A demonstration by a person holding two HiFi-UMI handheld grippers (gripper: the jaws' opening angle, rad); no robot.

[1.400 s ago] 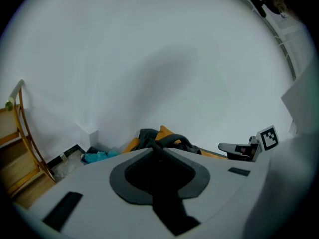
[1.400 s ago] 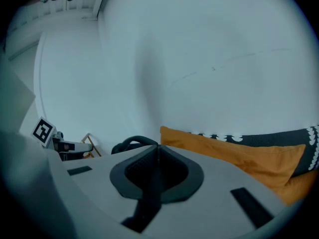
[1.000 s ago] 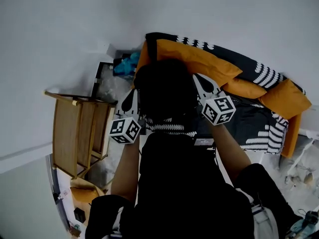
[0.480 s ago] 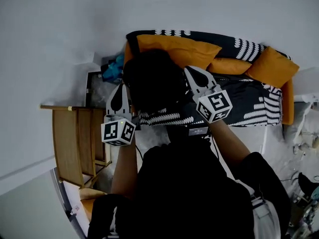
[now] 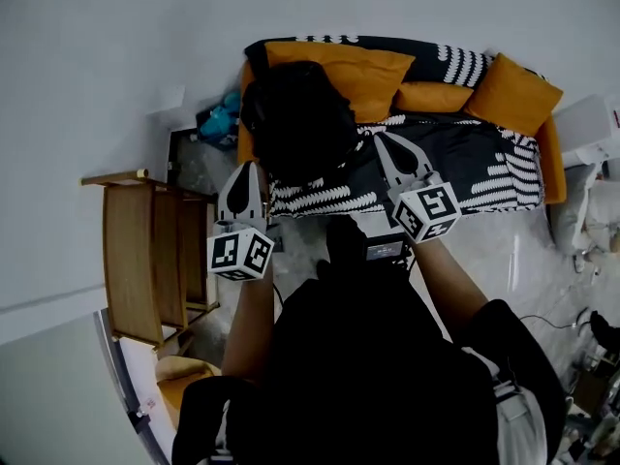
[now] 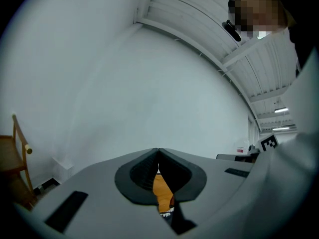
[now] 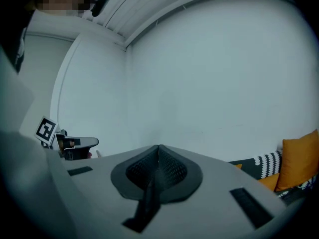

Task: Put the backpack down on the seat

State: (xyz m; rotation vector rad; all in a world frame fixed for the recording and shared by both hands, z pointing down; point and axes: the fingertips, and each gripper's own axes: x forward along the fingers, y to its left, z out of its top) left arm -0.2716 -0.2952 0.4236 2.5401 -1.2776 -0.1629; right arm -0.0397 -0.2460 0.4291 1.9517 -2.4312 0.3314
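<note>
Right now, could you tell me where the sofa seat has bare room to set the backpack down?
The seat is bare from the backpack rightward to the right armrest, in front of the orange cushions. The back is crowded with those cushions, and the backpack takes up the left end.

The backpack [image 5: 295, 124] fills the sofa's [image 5: 547, 163] left end at 12 o'clock. From 1 to 2 o'clock the patterned seat lies bare, bounded behind by orange cushions [image 5: 368, 71]. A wooden stand [image 5: 145, 255] blocks 9 o'clock. A floor strip [image 5: 208, 177] runs open between stand and sofa.
</note>
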